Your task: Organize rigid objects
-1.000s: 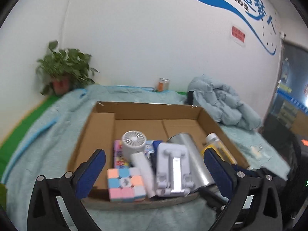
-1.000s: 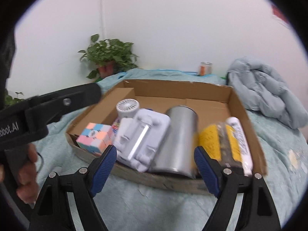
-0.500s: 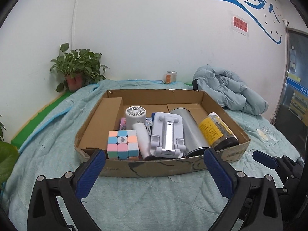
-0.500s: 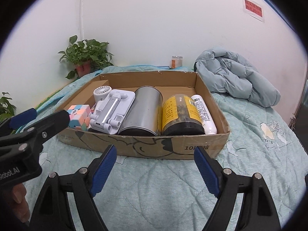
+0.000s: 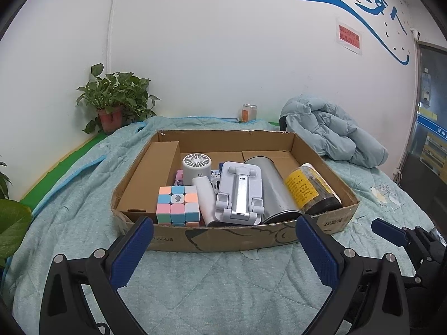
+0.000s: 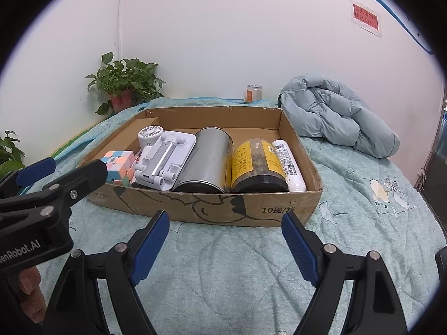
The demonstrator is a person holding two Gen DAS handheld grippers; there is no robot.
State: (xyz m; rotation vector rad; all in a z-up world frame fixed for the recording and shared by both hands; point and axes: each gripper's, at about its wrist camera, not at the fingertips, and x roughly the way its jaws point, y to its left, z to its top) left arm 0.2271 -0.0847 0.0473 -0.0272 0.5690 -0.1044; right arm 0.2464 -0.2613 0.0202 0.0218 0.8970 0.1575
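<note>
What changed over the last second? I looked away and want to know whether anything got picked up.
Nothing was picked up. Both tools backed away from the cardboard box: a second ago they hung close over its contents, now the left tool and right tool sit over the quilt before it, open and empty. The cube, stand and cans stayed put.

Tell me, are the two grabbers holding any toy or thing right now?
No, nothing is held. The left gripper and the right gripper are both open over the blanket, in front of the cardboard box.
</note>
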